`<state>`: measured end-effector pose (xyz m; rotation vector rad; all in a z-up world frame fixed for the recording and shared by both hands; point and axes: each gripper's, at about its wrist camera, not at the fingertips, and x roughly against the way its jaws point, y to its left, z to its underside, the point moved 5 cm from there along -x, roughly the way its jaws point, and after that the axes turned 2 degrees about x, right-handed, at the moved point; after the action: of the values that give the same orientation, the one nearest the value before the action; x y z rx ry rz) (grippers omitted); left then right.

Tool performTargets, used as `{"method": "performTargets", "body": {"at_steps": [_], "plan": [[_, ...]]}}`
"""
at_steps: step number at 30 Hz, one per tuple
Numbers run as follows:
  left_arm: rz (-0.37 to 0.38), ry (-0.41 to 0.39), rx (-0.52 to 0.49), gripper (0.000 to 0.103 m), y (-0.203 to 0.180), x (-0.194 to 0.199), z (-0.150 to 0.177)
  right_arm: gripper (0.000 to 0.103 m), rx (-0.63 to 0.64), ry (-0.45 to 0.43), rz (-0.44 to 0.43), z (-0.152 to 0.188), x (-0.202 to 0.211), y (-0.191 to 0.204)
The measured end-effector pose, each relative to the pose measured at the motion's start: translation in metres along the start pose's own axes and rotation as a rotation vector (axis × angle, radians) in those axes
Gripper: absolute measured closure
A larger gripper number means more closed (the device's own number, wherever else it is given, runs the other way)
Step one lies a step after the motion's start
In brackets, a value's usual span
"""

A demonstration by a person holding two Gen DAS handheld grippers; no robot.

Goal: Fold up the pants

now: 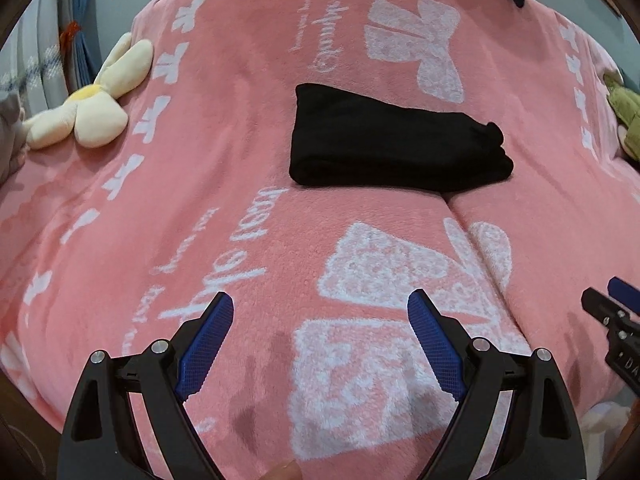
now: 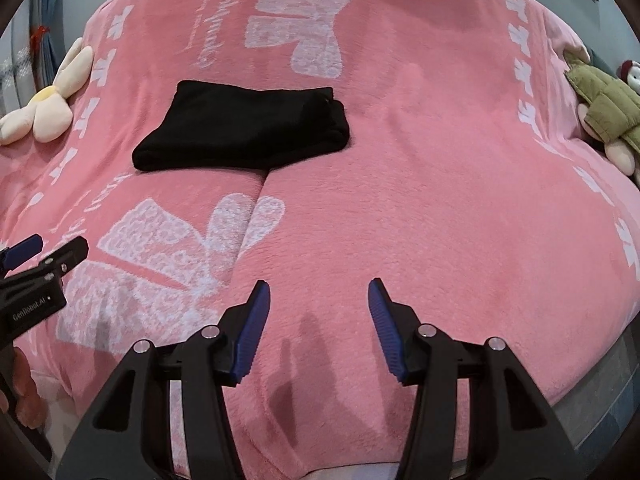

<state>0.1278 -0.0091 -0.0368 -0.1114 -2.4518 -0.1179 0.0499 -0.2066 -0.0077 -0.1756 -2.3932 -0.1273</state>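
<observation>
Pants (image 1: 394,142) lie on blanket (image 1: 224,200) (flower toy (image 1: 86,110) left).

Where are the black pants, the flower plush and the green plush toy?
black pants (image 1: 384,140), left wrist view, middle of folded stack
flower plush (image 1: 86,112), left wrist view, yellow centre
green plush toy (image 2: 604,104), right wrist view, green padded body

Both my wrist feeds are evenly lit, soft indoor light from above, no glare. Soft finger shadows fall on the pink blanket (image 1: 248,420) just under each gripper. Heavy fisheye: blanket bulges, dark vignette in the corners. Centre is sharp; the edges smear. Black pants (image 1: 384,140) read as a near-flat dark patch, with folds barely visible.
</observation>
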Motion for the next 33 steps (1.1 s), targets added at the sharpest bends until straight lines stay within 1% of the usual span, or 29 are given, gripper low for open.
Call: {"method": "performTargets", "body": {"at_steps": [4, 7, 15, 22, 25, 30, 33], "plan": [[0.025, 0.02, 0.073, 0.017, 0.012, -0.002, 0.002, 0.053, 0.01, 0.007, 0.005, 0.001, -0.001, 0.003], [0.023, 0.029, 0.102, 0.017, 0.017, -0.004, 0.002, 0.053, 0.012, 0.012, 0.005, 0.001, -0.002, 0.003], [0.01, 0.021, 0.064, 0.017, 0.012, -0.005, 0.004, 0.053, 0.008, 0.016, 0.008, 0.001, -0.002, 0.003], [0.012, 0.023, 0.061, 0.017, 0.011, -0.005, 0.004, 0.053, 0.013, 0.015, 0.013, 0.002, -0.003, 0.004], [0.012, 0.022, 0.063, 0.017, 0.01, -0.004, 0.004, 0.053, 0.015, 0.015, 0.011, 0.002, -0.003, 0.003], [0.0, -0.024, 0.089, 0.017, 0.013, -0.002, 0.002, 0.053, 0.015, 0.016, 0.009, 0.002, -0.003, 0.003], [-0.005, -0.025, 0.107, 0.017, 0.016, -0.003, 0.001, 0.053, 0.015, 0.016, 0.009, 0.002, -0.004, 0.002]]}}
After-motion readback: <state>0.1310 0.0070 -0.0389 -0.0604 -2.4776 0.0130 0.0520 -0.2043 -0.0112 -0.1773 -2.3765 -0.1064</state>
